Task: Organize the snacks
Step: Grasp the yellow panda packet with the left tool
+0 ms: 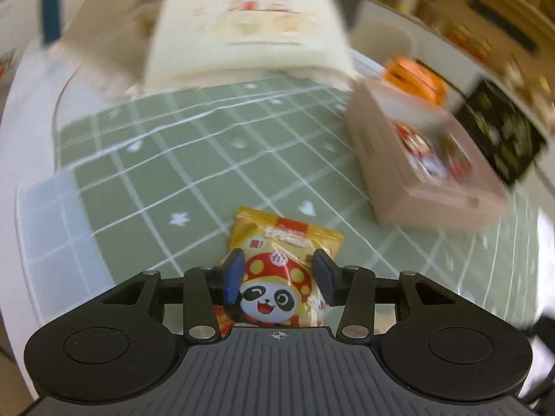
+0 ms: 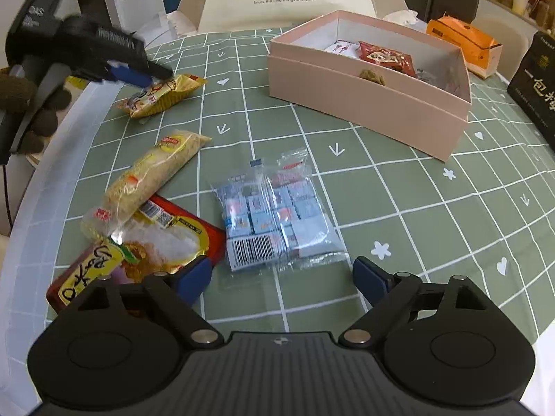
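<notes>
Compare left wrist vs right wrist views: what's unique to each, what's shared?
Left wrist only: the panda print on the yellow packet, gripped in the left gripper's jaws. Right wrist only: the open right gripper, the clear bag of blue pieces, the long pale packet, the red packet, and what lies inside the pink box. Both: yellow packet, left gripper, pink box, orange box, green mat.
</notes>
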A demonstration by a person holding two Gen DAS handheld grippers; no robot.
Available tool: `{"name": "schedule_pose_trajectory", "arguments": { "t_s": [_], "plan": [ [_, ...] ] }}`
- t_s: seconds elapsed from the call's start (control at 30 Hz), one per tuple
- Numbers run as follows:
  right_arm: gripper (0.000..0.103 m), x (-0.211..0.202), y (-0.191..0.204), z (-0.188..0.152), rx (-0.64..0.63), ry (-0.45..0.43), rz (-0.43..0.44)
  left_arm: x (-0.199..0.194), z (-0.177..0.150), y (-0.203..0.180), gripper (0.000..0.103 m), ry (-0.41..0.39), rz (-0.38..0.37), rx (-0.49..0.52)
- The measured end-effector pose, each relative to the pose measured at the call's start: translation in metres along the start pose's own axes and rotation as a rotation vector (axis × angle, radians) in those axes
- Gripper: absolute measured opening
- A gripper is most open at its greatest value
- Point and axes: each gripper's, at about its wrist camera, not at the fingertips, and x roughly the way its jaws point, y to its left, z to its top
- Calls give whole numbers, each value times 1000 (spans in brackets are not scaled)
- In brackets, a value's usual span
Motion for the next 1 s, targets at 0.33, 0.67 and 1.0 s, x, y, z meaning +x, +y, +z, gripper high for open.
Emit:
{"name": "schedule_pose_trajectory", "arguments": {
  "t_s": [0.33,0.67,1.0],
  "plan": [
    [102,1,-4,-7,8,-20,-4,-10,-39,-62,58,38,30,269],
    [103,1,-1,-14,-4,-59,-21,11,-14,-28,72,61,85,63],
    [94,0,-5,-1,-29,55,5,-1,-26,-24,66,89,45,11]
  ]
}}
